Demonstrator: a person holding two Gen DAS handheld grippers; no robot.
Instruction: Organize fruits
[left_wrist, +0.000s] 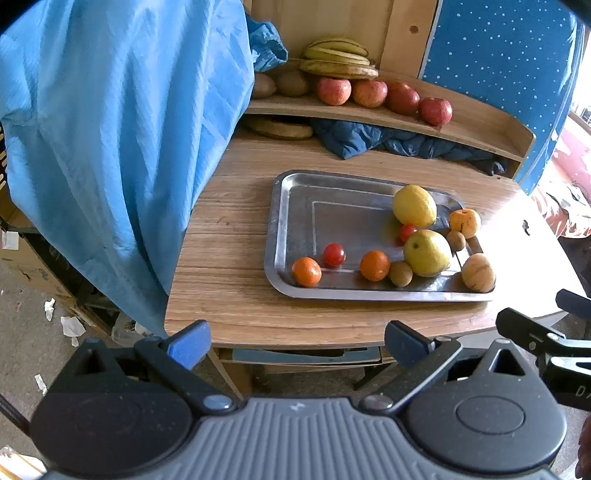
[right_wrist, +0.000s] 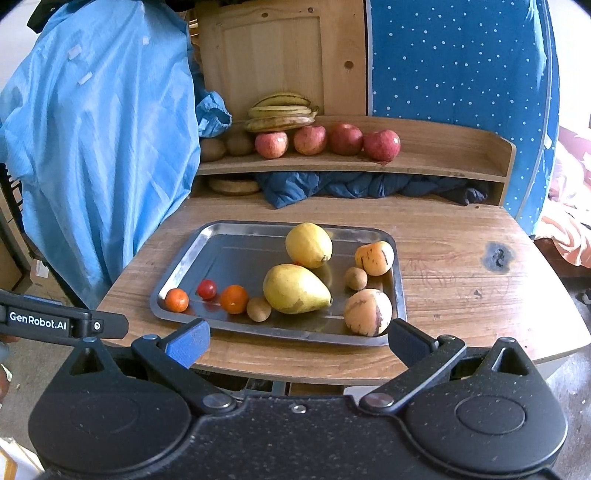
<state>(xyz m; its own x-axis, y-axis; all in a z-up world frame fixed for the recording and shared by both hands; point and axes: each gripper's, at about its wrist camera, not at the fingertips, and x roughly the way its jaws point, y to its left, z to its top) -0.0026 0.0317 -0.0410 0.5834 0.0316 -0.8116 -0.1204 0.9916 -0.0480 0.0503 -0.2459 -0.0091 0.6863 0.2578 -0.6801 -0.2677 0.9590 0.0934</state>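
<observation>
Beyond both grippers, on the steel tray (right_wrist: 177, 258), lies the loose fruit. Right gripper (right_wrist: 295, 341) hangs nearest the tray's near rim, left gripper (left_wrist: 295, 341) farther back; both gape wide, empty.

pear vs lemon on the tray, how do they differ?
The pear is larger and tapers to a narrow end; the lemon is a rounder oval. The pear is duller and greenish with brown marks; the lemon is cleaner yellow. The pear lies nearer the tray's front edge, the lemon near the back rim. Both are yellowish and lie on the tray.
</observation>
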